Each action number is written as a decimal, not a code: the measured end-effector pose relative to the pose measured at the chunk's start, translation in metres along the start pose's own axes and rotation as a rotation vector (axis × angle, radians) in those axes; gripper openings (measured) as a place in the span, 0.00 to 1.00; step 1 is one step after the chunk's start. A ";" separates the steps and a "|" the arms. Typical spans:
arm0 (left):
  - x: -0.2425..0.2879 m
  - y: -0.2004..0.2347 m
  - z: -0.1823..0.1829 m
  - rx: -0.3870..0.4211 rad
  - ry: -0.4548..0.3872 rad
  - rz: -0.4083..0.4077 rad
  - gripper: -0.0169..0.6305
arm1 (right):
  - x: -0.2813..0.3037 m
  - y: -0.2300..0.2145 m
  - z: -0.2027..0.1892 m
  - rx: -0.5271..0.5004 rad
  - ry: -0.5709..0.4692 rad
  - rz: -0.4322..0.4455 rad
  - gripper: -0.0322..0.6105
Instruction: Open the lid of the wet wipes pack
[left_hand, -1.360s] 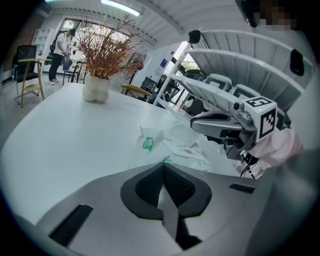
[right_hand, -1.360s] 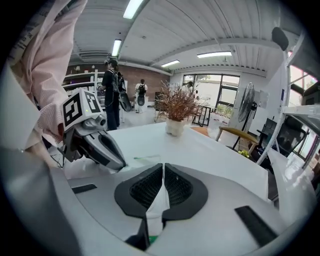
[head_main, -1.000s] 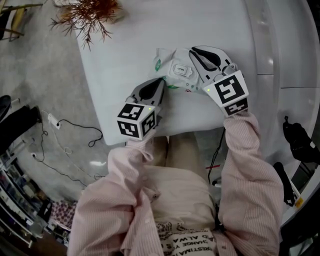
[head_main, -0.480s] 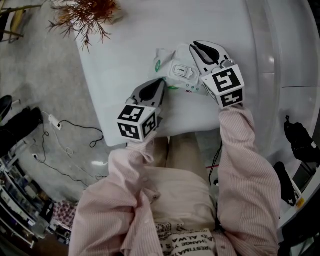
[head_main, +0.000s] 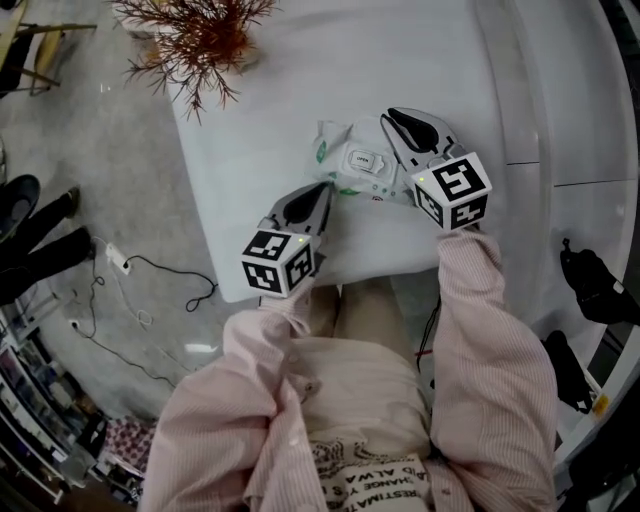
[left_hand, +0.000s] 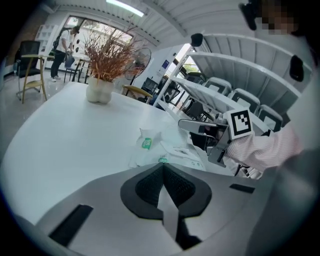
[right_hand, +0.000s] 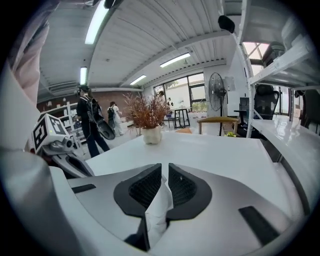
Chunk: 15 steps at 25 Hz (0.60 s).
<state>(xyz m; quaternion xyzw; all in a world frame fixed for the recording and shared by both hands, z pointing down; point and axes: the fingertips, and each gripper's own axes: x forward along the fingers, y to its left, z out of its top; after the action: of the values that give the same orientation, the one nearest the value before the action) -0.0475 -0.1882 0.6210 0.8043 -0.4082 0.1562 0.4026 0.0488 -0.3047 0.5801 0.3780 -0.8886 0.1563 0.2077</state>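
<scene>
Upper centre of head view, soft, light pack (head_main: 338, 140) on bench (head_main: 270, 95), left gripper (head_main: 324, 188) fingers clenched on its lower-left film, right gripper (head_main: 388, 116) fingers opening with film between; best grab stiff lid (head_main: 365, 160) edge.

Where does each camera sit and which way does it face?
Head view: on the person's head, looking down on the table, wet wipes pack, left gripper, right gripper, sleeves.
Left gripper view: on the left gripper, facing the plant; jaws pinch the pack's edge.
Right gripper view: on the right gripper, facing the plant; opening jaws, pack film between.
Shared: the plant.
</scene>
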 end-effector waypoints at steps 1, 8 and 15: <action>-0.004 -0.004 0.002 0.013 -0.009 -0.006 0.02 | -0.004 0.001 0.003 0.014 -0.010 -0.001 0.08; -0.031 -0.026 0.038 0.079 -0.135 -0.034 0.02 | -0.034 0.008 0.025 0.107 -0.087 -0.029 0.07; -0.060 -0.036 0.089 0.159 -0.255 -0.013 0.02 | -0.063 0.026 0.050 0.145 -0.148 -0.007 0.05</action>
<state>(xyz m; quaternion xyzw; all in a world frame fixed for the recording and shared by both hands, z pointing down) -0.0637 -0.2128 0.5120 0.8496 -0.4371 0.0817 0.2836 0.0563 -0.2708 0.5034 0.4058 -0.8865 0.1910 0.1141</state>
